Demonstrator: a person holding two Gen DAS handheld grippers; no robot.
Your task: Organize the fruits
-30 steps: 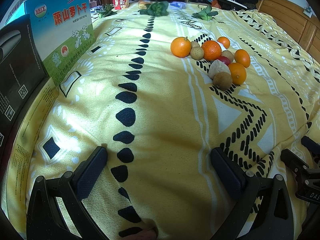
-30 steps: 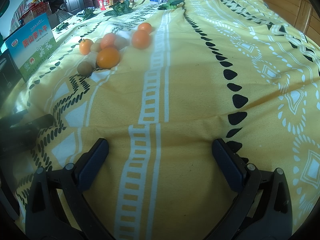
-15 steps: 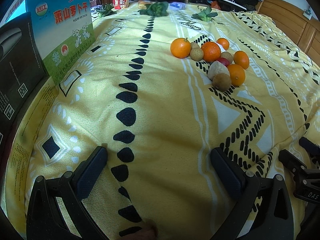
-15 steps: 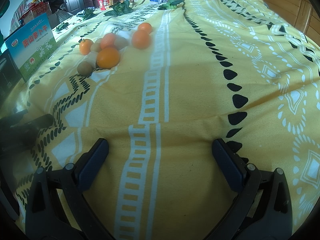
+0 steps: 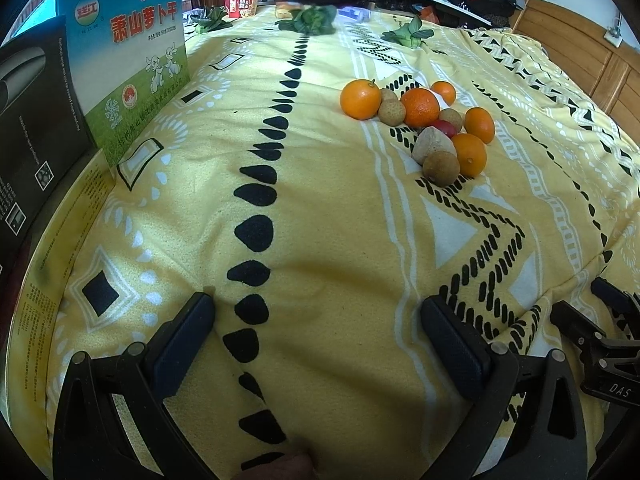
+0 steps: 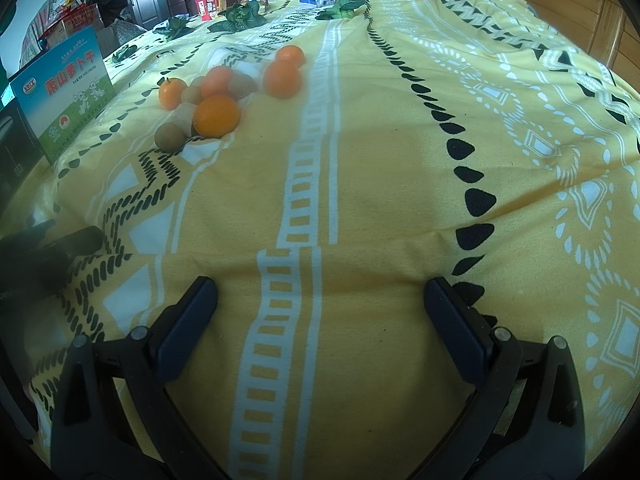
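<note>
Left gripper [image 5: 316, 312] and right gripper [image 6: 320, 296] both spread wide, empty, low over the yellow patterned bedspread [image 5: 320, 220]; cluster of round orange and brown fruits [image 5: 424, 128] well beyond, right of the blue-and-green printed box [image 5: 132, 76]

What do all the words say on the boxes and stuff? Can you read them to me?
"萧山萝卜干": red characters on the blue and green cardboard box.
"DAS": white letters on the black right tool, cut off at the frame edge.
Round logo on the same box: too small to read.
Black cardboard box: small white print and codes, unreadable.
Red instant noodle cup: print too blurred.
</note>
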